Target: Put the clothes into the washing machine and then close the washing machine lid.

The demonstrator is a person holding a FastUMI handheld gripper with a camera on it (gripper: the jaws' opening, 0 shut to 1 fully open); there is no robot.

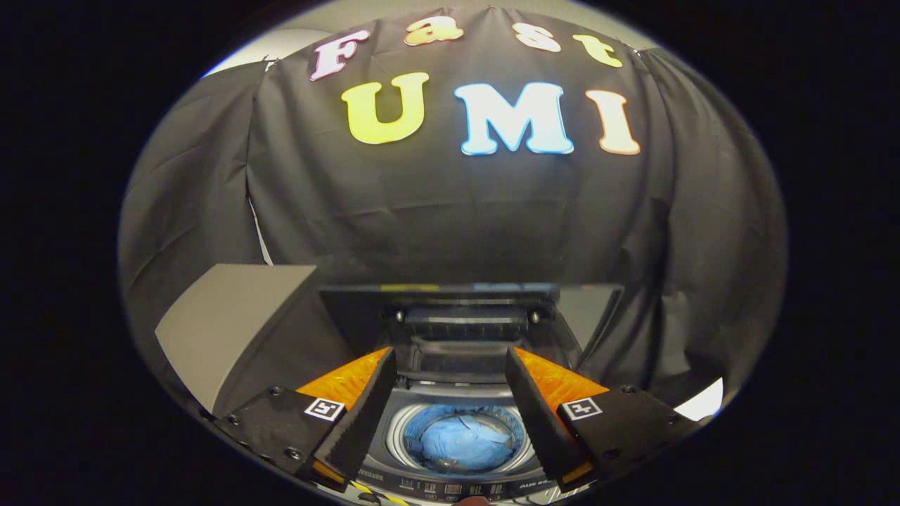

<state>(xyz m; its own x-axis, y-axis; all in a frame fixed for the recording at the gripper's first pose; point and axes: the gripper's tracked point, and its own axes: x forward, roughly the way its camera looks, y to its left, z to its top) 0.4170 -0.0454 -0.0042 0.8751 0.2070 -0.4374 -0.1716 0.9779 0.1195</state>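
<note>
Black cloth is hung as the booth's wall [450,225] behind everything, and it takes up most of what is seen above the washing machine [457,485]. To the left of the machine a pale grey slanted panel [225,316] is seen; what it belongs to cannot be told. The machine itself is a top-loader, viewed from above and in front, with its control strip nearest the camera. Its lid [464,309] is raised and stands upright at the back of the opening, against the cloth. Below the lid the round drum [401,429] is exposed, and a light blue garment [464,443] is seen lying crumpled inside it.

The gripper [450,383] is held above the machine's front edge, pointing toward the raised lid. Its fingers are spread wide apart, with nothing between them; the drum and the garment are seen through the gap, lower down.

By these signs the first part of the task is judged done, since the clothes lie in the drum. The closing of the lid is left: it would have to be reached at the back of the opening and brought down over the drum.
</note>
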